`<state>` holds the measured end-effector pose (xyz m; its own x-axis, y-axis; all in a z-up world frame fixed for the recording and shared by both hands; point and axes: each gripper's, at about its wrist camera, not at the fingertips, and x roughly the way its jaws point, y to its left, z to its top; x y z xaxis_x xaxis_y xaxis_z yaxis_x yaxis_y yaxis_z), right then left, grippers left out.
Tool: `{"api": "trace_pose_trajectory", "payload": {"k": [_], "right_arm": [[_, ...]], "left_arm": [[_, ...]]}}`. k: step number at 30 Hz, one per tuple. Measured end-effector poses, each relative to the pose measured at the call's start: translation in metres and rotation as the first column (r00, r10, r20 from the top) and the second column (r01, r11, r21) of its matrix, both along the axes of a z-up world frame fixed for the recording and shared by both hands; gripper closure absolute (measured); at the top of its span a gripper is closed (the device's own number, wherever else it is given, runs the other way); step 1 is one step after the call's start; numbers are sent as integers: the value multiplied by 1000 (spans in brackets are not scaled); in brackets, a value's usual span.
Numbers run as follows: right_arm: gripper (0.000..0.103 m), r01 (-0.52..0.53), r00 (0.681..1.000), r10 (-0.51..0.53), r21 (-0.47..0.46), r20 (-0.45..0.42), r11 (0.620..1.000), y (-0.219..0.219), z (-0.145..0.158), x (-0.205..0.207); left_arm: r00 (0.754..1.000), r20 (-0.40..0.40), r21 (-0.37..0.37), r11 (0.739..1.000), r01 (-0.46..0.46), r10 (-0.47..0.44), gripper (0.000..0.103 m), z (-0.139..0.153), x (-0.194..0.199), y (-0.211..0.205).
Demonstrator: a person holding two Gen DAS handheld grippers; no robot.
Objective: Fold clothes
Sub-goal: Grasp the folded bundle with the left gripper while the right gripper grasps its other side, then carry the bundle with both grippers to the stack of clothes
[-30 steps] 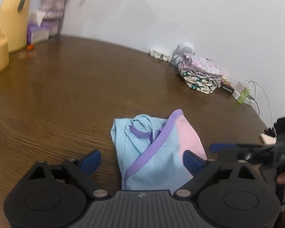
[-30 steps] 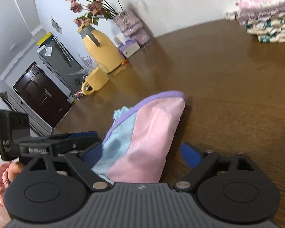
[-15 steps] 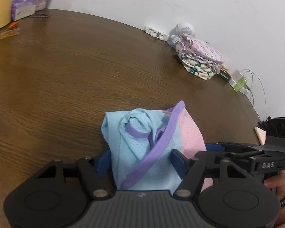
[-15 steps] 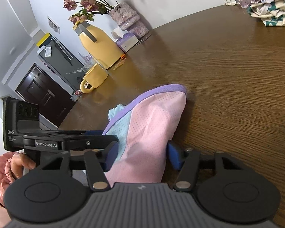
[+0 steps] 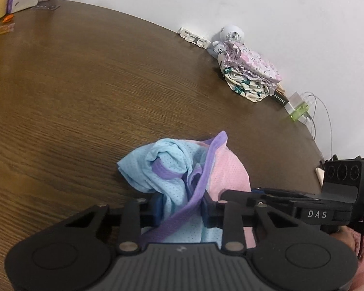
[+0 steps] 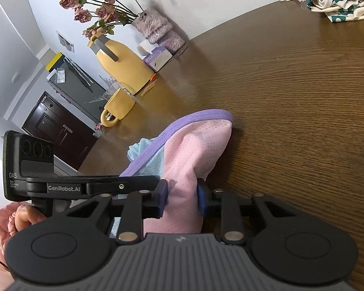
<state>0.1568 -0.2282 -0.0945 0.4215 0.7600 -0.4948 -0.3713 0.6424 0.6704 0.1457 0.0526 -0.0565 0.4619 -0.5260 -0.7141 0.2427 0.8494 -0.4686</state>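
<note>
Left tongs point(image 5: 182, 205) clamped on blue side of garment point(image 5: 179, 169), purple trim caught btwn pads. Right tongs point(image 6: 182, 195) clamped on pink side point(image 6: 194, 155), just beside the left. Garment bunched, near end lifted, far end resting on brown bench point(image 5: 85, 84) near its front edge. Folded stack of clothes point(image 5: 250, 77) at bench's far edge by wall, well apart. Yellow jug point(image 6: 123, 70) & mug point(image 6: 116, 110) toward far-left corner.

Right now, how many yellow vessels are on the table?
2: a tall yellow jug near the flower vase at the table's far edge, and a yellow mug just in front of it. Others may be out of frame.
</note>
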Motion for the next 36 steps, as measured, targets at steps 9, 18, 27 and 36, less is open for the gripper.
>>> {"api": "trace_pose_trajectory", "payload": {"k": [9,18,27,36], "right_arm": [[95,28,999,-28,1,44,1000,-6,13,9],[95,78,982,-81,25,169,997,-30,62,27],[95,183,934,-196,72,299,980,-102,143,89],[95,336,907,-338,51,251,940,-195,164,202]], "left_arm": [[997,28,-155,985,-69,74,90,-9,2,3],[983,174,-207,978,-30,67,91,39,19,-21],[939,343,-186,980,76,-8,91,116,95,-99],[930,357,-140,979,148,-89,91,148,225,-213]]}}
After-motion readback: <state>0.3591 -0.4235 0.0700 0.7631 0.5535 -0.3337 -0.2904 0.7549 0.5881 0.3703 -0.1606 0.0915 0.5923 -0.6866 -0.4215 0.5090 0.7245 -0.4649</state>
